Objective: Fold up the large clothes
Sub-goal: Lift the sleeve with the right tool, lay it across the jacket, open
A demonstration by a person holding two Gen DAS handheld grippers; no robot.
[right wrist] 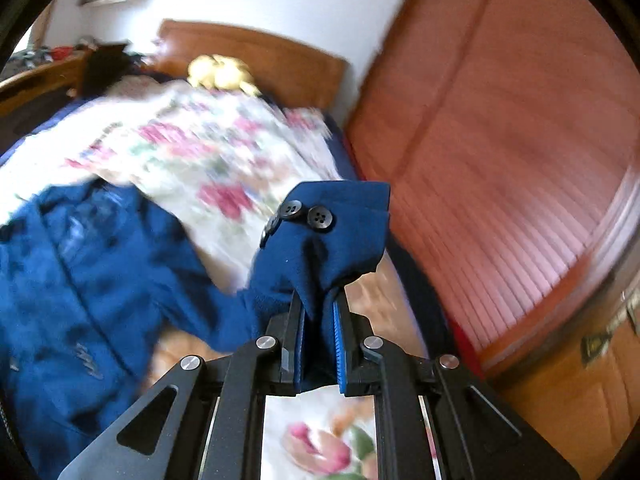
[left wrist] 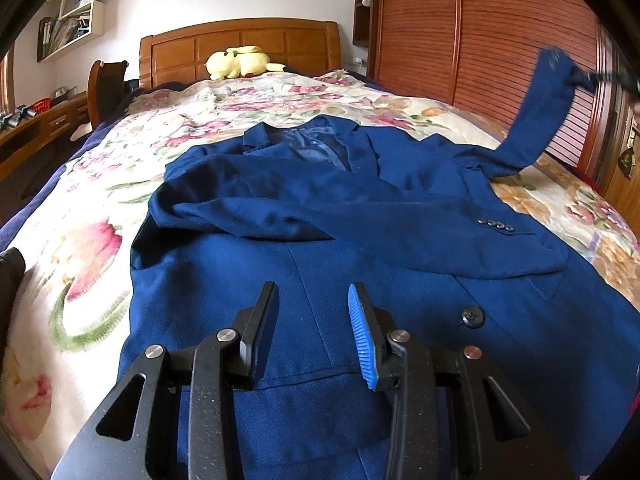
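the left gripper (left wrist: 314, 336) hovers over the jacket (left wrist: 360, 240) hem, fingers spread and empty. the jacket lies face up on the bed (left wrist: 92, 216), one sleeve already across. the right gripper (right wrist: 318, 344) pinches the other sleeve's cuff (right wrist: 340, 232), lifted; next likely calls for laying it across the chest.

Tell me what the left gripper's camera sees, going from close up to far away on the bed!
Left gripper → blue jacket → flowery bedspread → yellow plush toy → wooden headboard.
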